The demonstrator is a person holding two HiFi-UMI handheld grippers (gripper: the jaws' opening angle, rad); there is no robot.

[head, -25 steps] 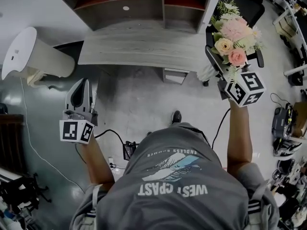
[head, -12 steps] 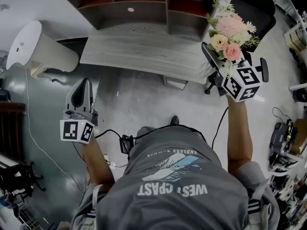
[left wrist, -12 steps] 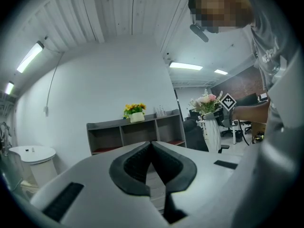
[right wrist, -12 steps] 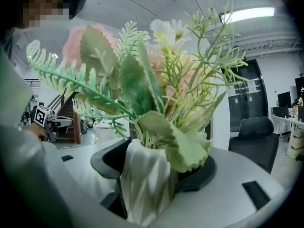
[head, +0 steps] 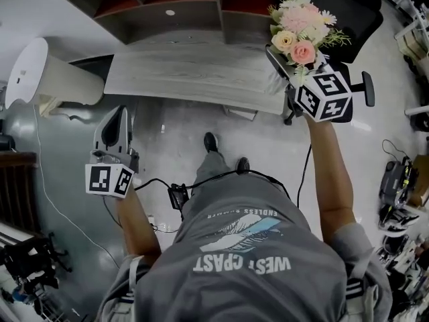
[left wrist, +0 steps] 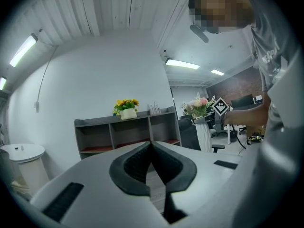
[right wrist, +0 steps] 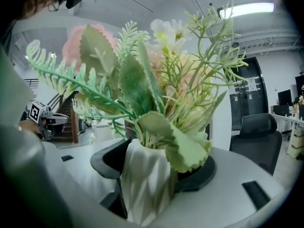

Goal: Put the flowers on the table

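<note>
**A:** Where are the flowers [head: 299, 24] at this moment?

**B:** Up in the air, carried by the right gripper [head: 287, 62]. It is a bunch of pink, peach and white blooms with green fern sprigs, standing upright in a white ribbed vase [right wrist: 144, 178].

**A:** How do the fingers sit on it?

**B:** In the right gripper view, the vase stands squarely between the two dark fingers [right wrist: 108, 158], one on each side of its body. They are spread wide and grasping it. The leaves and blooms rise above them and fill most of that view.

**A:** And against the desk [head: 188, 74]?

**B:** From the head view, the bunch appears over the desk's right end, close to the grey shelf unit [head: 167, 2] behind it, with a black office chair [head: 350, 7] just to the right. The vase is not resting on the desktop.

**A:** What about the other hand?

**B:** The left gripper [head: 118, 115] is held low over the floor [head: 181, 129], in front of the desk's left end and well apart from the flowers. Its fingers [left wrist: 137, 163] are clenched together with nothing between them. Its view looks toward the shelf unit, where potted yellow flowers [left wrist: 126, 107] sit on top.
</note>
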